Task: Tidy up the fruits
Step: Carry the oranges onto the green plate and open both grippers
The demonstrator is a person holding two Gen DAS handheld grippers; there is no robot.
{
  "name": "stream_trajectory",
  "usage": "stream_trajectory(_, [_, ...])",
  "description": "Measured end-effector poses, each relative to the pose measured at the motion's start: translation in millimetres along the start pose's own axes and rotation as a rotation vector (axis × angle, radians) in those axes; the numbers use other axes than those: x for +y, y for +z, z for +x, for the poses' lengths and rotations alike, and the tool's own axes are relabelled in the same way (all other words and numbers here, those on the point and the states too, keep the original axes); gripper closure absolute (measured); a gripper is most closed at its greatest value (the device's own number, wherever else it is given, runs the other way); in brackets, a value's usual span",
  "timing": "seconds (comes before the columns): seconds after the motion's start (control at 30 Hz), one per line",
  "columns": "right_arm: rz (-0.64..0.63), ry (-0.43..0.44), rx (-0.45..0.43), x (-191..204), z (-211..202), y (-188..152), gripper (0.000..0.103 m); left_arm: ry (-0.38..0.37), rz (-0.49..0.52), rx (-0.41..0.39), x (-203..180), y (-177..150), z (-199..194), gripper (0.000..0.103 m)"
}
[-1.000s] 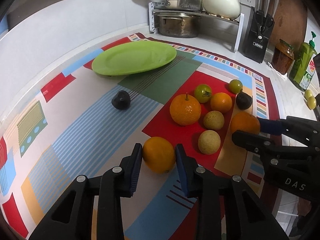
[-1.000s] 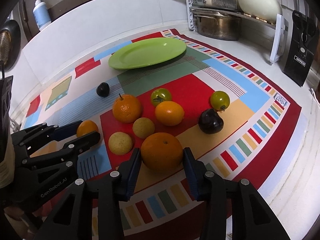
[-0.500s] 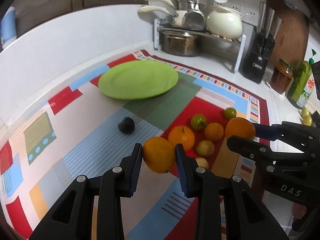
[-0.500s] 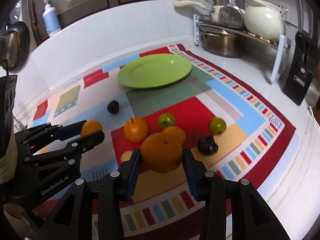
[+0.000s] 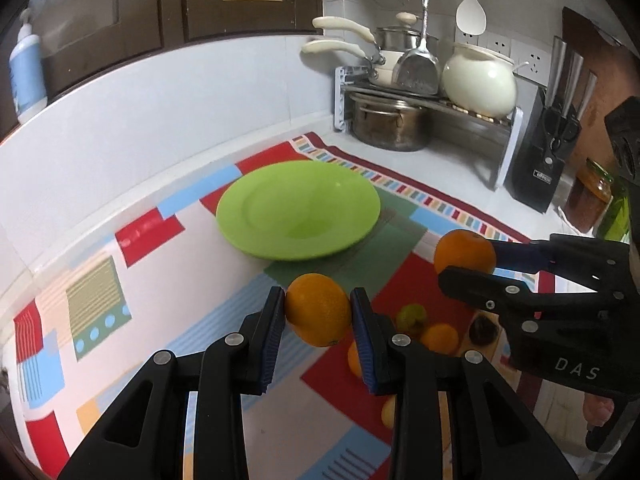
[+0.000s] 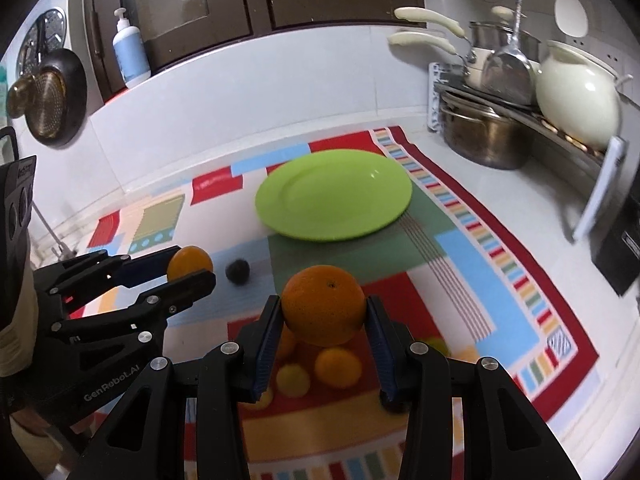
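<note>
Oranges ride in both grippers above a patchwork mat on a kitchen counter. Left gripper clamps its jaws on a small orange; right gripper clamps on a larger orange. Both fruits hang in the air, short of the bare green plate that sits at the mat's far side. Loose fruits lie on the red patch below the grippers, a dark fruit apart on the blue stripes.
</note>
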State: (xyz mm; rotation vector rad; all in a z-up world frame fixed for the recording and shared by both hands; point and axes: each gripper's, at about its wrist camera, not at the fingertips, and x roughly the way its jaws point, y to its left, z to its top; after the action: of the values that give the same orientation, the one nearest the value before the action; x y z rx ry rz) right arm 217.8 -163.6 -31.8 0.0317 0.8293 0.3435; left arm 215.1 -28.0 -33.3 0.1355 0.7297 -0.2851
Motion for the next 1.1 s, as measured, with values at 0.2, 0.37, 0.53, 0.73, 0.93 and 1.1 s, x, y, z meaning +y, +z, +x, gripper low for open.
stream_trajectory(0.2, [-0.008, 0.030, 0.008, -11.7, 17.5, 23.8, 0.060, 0.009, 0.005, 0.003, 3.2, 21.6, 17.8, 0.070])
stream_trajectory(0.37, [-0.035, 0.032, 0.018, -18.0, 34.2, 44.0, 0.060, 0.005, 0.007, 0.015, 9.3, 39.0, 36.6, 0.070])
stream_trajectory(0.53, [-0.057, 0.033, 0.040, -24.3, 55.2, 64.1, 0.060, -0.006, 0.003, 0.043, 18.1, 51.4, 58.7, 0.070])
stream_trajectory(0.73, [-0.095, 0.037, 0.097, -29.4, 88.8, 83.0, 0.060, -0.003, 0.028, 0.092, 29.2, 65.0, 91.5, 0.070])
stream_trajectory(0.93, [-0.102, 0.054, 0.165, -33.8, 123.4, 95.0, 0.060, -0.013, 0.016, 0.143, 41.5, 68.0, 120.0, 0.070])
stream_trajectory(1.1, [-0.111, 0.056, 0.200, -34.6, 146.3, 100.9, 0.060, -0.026, 0.005, 0.192, 48.8, 67.5, 142.0, 0.070])
